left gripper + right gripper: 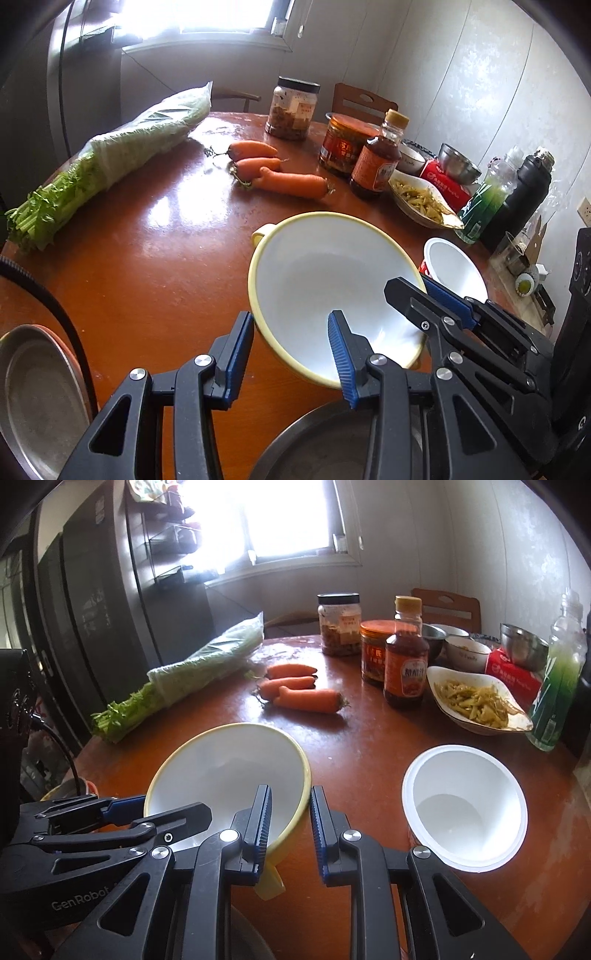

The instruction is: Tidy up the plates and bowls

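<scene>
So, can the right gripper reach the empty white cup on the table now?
Probably not yet. The right gripper is shut on the rim of the yellow-rimmed bowl, which the left gripper holds too. The path itself looks free: the white cup stands close beside it on bare table.

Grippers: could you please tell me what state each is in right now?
Left gripper: closed on the yellow-rimmed bowl, at its rim.
Right gripper: closed on the same bowl's rim.
</scene>
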A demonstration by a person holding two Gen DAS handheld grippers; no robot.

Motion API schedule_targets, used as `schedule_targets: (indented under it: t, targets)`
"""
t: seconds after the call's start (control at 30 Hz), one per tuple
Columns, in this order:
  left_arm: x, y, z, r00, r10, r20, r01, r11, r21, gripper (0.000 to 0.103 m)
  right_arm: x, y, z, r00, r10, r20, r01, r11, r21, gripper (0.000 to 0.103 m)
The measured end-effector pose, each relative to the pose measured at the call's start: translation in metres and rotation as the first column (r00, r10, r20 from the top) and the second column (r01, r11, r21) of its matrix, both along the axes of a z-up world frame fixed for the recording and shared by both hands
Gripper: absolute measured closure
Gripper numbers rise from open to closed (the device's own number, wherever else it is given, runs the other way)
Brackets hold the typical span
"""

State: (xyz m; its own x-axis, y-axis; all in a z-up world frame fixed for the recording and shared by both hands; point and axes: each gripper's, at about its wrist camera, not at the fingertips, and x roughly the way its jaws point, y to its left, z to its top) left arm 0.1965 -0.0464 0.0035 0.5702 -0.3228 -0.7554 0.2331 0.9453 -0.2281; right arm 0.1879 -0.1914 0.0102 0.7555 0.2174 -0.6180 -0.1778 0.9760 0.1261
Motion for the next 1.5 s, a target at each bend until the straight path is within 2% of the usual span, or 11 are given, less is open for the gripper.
schedule_targets:
  t: [0.77,1.5]
  targets:
    - [-0.053,0.02,0.047,0.992,0.019,0.122,-0.02,1.0,0.01,0.062,-0.049,0.021,0.046,0.995,0.025,0.101,-0.024,1.0,-0.01,0.081]
    - [-0.113,0.029,0.078,0.976,0.029,0.214,-0.037,0.999,0.034,0.062,-0.109,0.033,0.072,0.982,0.048,0.181,-0.048,0.999,-0.005,0.081]
